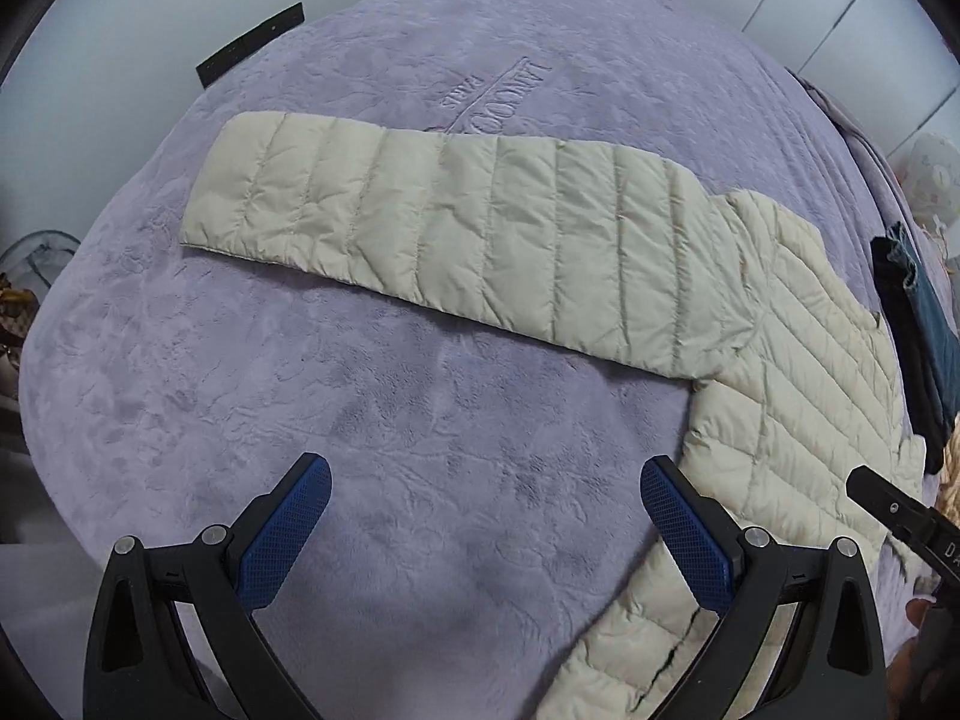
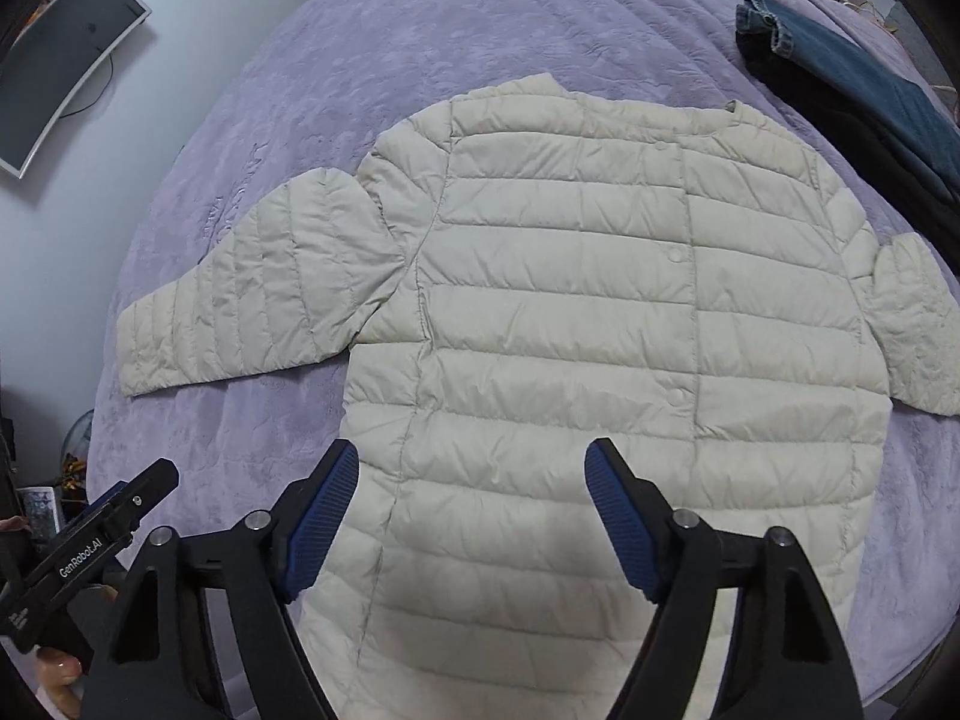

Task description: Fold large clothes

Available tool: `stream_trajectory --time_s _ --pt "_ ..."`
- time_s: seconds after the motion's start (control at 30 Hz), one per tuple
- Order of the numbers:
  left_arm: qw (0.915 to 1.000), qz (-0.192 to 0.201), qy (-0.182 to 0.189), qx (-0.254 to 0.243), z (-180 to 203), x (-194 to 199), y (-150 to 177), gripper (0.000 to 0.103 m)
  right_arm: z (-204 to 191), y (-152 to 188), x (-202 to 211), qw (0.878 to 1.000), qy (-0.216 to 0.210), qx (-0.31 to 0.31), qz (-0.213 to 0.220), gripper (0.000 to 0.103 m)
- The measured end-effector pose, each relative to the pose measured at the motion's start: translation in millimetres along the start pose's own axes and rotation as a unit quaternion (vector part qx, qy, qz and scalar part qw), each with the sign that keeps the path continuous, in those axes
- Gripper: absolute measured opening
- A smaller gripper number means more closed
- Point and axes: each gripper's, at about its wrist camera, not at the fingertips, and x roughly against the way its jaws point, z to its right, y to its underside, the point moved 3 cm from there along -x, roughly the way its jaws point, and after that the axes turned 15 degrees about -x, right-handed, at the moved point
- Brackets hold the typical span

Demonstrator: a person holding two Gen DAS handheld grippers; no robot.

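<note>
A cream quilted puffer jacket (image 2: 600,312) lies flat, front up and snapped shut, on a lilac plush bedspread (image 2: 480,30). Both sleeves stretch out sideways. The left sleeve (image 1: 456,234) fills the left wrist view, with the jacket body (image 1: 798,396) at the right. My left gripper (image 1: 486,495) is open and empty above the bedspread, below the sleeve and beside the jacket's side. My right gripper (image 2: 472,471) is open and empty above the jacket's lower hem. The left gripper also shows in the right wrist view (image 2: 114,516) at lower left.
Folded blue jeans and a dark garment (image 2: 864,96) lie on the bed beyond the jacket's right shoulder. A monitor (image 2: 66,66) stands by the wall at the left. White cupboard doors (image 1: 840,6) stand beyond the bed. Clutter (image 1: 24,300) sits off the bed's left edge.
</note>
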Motion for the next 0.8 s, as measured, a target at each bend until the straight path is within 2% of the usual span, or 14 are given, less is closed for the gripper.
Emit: stream_trajectory --time_s 0.17,0.23,0.27,0.33,0.37,0.53,0.7,0.8 --pt "0.9983 0.022 0.022 0.05 -35.0 -28.9 -17.1 0.103 -27.7 -15.3 -39.6 0.999 -0.027 0.016 -0.006 0.064" --pt "0.9969 0.027 0.029 0.068 -47.6 -40.4 -23.3 0.103 -40.2 -21.4 -56.3 0.999 -0.039 0.027 -0.007 0.051" --pt "0.9962 0.03 0.032 0.076 -53.5 -45.6 -26.1 0.103 -45.4 -24.7 -65.5 0.999 -0.042 0.028 -0.012 0.039" --pt "0.9944 0.039 0.041 0.09 -63.4 -55.0 -31.0 0.103 -53.9 -31.2 -81.7 0.998 -0.054 0.029 -0.018 0.029" --pt "0.9935 0.041 0.046 0.096 -67.5 -59.8 -33.0 0.103 -58.1 -34.3 -89.1 0.997 -0.061 0.033 -0.02 0.022" --pt "0.989 0.045 0.073 0.121 -81.8 -85.7 -41.1 0.103 -69.3 -43.0 -123.5 0.996 -0.068 0.049 -0.025 0.021" --pt "0.9829 0.06 0.093 0.147 -89.0 -101.6 -45.3 0.103 -58.9 -48.4 -147.3 0.995 -0.085 0.018 -0.045 0.019" --pt "0.9805 0.073 0.091 0.158 -93.1 -111.4 -55.2 0.103 -52.2 -48.3 -149.0 0.994 -0.095 0.009 -0.046 0.018"
